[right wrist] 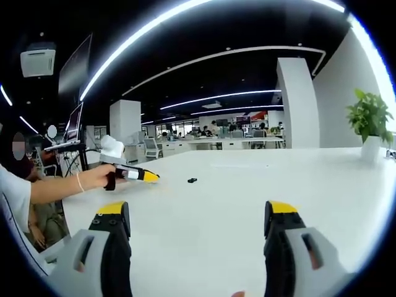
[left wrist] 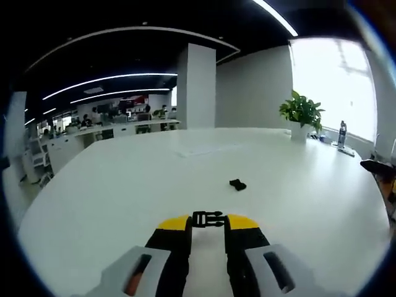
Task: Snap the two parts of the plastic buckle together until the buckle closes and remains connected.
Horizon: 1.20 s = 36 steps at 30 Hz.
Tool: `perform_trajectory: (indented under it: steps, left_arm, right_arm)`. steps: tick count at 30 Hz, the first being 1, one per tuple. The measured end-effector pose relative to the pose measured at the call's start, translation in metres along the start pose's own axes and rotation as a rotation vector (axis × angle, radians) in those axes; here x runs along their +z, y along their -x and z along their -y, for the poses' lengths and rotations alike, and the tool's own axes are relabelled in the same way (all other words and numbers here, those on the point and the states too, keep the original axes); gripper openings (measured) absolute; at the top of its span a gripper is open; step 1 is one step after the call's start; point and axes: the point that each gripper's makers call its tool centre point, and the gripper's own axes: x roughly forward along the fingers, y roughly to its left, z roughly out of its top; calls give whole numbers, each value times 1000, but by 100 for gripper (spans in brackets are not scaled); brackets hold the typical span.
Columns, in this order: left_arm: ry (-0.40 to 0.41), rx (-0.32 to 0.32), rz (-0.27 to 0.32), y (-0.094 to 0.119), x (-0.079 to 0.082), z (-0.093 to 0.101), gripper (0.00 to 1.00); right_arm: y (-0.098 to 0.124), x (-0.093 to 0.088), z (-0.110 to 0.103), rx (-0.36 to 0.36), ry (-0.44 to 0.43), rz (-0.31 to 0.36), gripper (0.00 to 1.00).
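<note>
My left gripper (left wrist: 207,225) is shut on one black buckle part (left wrist: 207,218), pinched crosswise between its yellow-tipped jaws just above the white table (left wrist: 117,198). The other black buckle part (left wrist: 237,184) lies loose on the table a little beyond and to the right of it. In the right gripper view that loose part (right wrist: 192,180) is a small dark speck far ahead. My right gripper (right wrist: 198,213) is open wide with nothing between its jaws. A person's hand holds the left gripper (right wrist: 133,174) out over the table at the left of that view.
A potted plant (left wrist: 301,112) and a bottle (left wrist: 341,133) stand at the table's far right edge. A faint sheet of paper (left wrist: 201,149) lies mid-table. A dark chair (left wrist: 377,167) sits at the right. A white pillar (left wrist: 197,86) and office desks lie beyond.
</note>
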Motion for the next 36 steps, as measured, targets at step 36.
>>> perform_trajectory:
  steps: [36]
  left_arm:
    - [40,117,22,49,-23,-35,20]
  right_arm:
    - [14,-22,20,-46,-35,-1,90]
